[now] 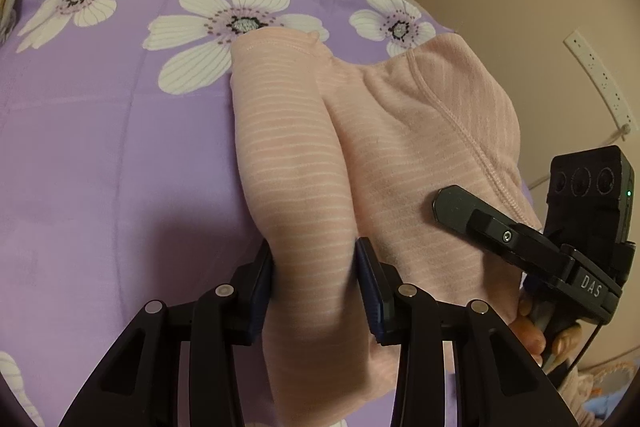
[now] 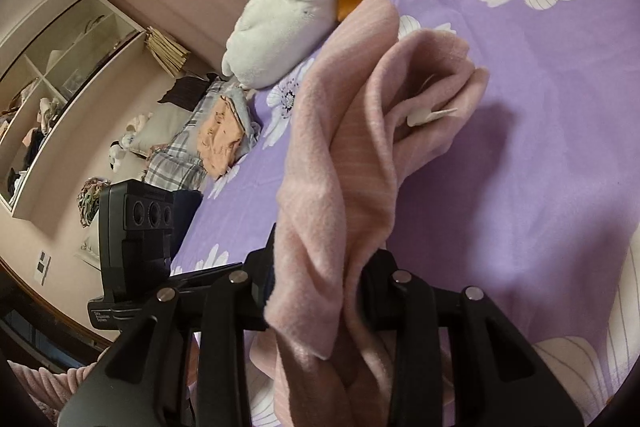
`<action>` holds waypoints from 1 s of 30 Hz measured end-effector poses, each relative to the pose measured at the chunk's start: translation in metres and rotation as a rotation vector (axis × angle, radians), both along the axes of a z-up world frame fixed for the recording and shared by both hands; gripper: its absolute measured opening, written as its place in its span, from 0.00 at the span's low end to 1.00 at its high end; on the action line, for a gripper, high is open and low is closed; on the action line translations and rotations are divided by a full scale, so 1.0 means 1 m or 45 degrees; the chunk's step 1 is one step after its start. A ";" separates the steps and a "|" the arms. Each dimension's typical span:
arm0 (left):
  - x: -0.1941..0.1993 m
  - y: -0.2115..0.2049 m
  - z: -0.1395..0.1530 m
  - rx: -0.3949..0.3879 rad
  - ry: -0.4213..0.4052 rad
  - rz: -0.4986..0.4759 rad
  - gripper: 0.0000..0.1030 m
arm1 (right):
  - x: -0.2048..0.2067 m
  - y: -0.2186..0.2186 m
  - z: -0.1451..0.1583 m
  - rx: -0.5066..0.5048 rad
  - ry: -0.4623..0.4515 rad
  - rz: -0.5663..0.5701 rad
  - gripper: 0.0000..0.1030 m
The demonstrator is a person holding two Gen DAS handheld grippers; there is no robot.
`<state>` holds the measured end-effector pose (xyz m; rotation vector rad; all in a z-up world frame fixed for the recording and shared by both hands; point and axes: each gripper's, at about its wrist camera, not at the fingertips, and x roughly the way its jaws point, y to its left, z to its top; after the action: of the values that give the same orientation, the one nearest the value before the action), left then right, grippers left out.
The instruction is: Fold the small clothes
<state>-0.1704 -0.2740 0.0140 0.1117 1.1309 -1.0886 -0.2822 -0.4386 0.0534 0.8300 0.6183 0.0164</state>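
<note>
A small pink striped garment (image 1: 360,147) hangs over the purple flowered bedspread (image 1: 100,147). My left gripper (image 1: 316,267) is shut on a fold of it at its lower edge. The right gripper's finger (image 1: 472,215) shows at the right of the left wrist view, lying against the same cloth. In the right wrist view my right gripper (image 2: 320,287) is shut on a bunched part of the pink garment (image 2: 360,131), which stretches away with a white label (image 2: 428,115) showing. The left gripper's body (image 2: 136,227) is at the left.
A white and orange plush toy (image 2: 296,7) lies at the bed's head. A pile of other clothes (image 2: 216,135) sits at the bed's far edge. Shelves (image 2: 60,67) stand against the wall. A power strip (image 1: 600,79) hangs on the wall.
</note>
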 end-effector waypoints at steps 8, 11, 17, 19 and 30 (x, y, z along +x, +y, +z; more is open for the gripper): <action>0.004 0.022 0.023 -0.034 -0.056 0.037 0.37 | 0.013 0.011 0.019 -0.025 -0.053 0.034 0.32; 0.008 0.031 0.028 -0.039 -0.072 0.057 0.37 | 0.017 0.016 0.024 -0.032 -0.065 0.057 0.32; 0.019 0.054 0.036 -0.043 -0.095 0.114 0.37 | 0.040 0.031 0.029 -0.032 -0.078 0.101 0.32; 0.023 0.063 0.038 -0.043 -0.104 0.134 0.37 | 0.046 0.036 0.029 -0.026 -0.085 0.117 0.32; 0.044 0.097 0.034 -0.030 -0.105 0.238 0.37 | 0.090 0.065 0.026 -0.025 -0.079 0.209 0.32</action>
<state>-0.1260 -0.1769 0.0483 0.0310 1.0323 -0.9226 -0.1926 -0.3735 0.0790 0.7555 0.6254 0.1842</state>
